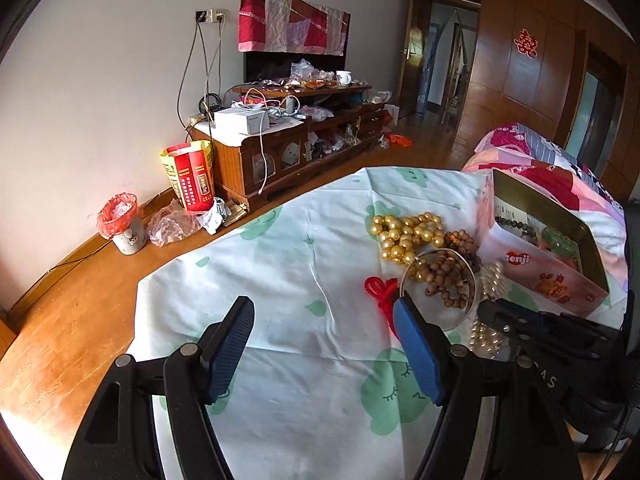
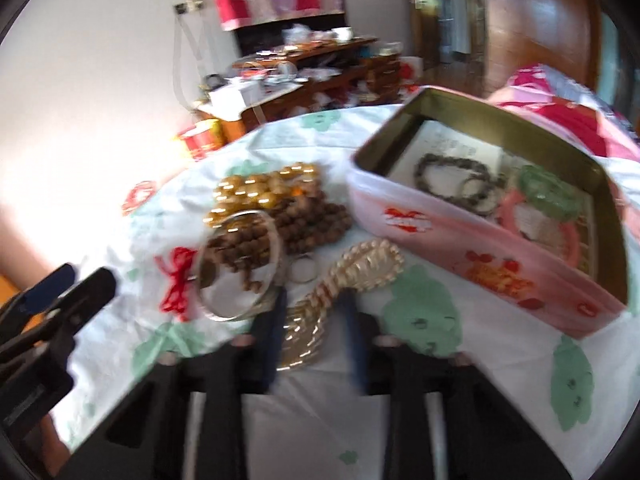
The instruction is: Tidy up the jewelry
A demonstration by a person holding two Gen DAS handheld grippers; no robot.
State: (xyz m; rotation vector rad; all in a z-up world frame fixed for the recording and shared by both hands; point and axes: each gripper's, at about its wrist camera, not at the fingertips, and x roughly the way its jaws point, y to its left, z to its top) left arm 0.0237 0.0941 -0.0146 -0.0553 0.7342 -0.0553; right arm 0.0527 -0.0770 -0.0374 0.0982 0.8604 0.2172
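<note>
Two tools, right tool [image 2: 314,304] clenched astride pearl strand [image 2: 360,268], left tool [image 1: 324,312] released beside it.

I see a table under a white cloth [image 1: 280,264] printed with green cloud shapes. On it, right of centre, the jewelry lies in a heap: gold beads [image 1: 404,232] farthest from me, brown wooden beads [image 1: 448,276] touching them, a thin metal bangle [image 1: 472,312] ringed around part of the wooden ones, and a red knotted cord [image 1: 378,290] just left of the bangle. A pearl string [image 2: 360,268] lies nearer me, with a small ring [image 2: 302,270] beside it. A pink tin box [image 2: 460,240] stands open to the right of the heap.
</note>
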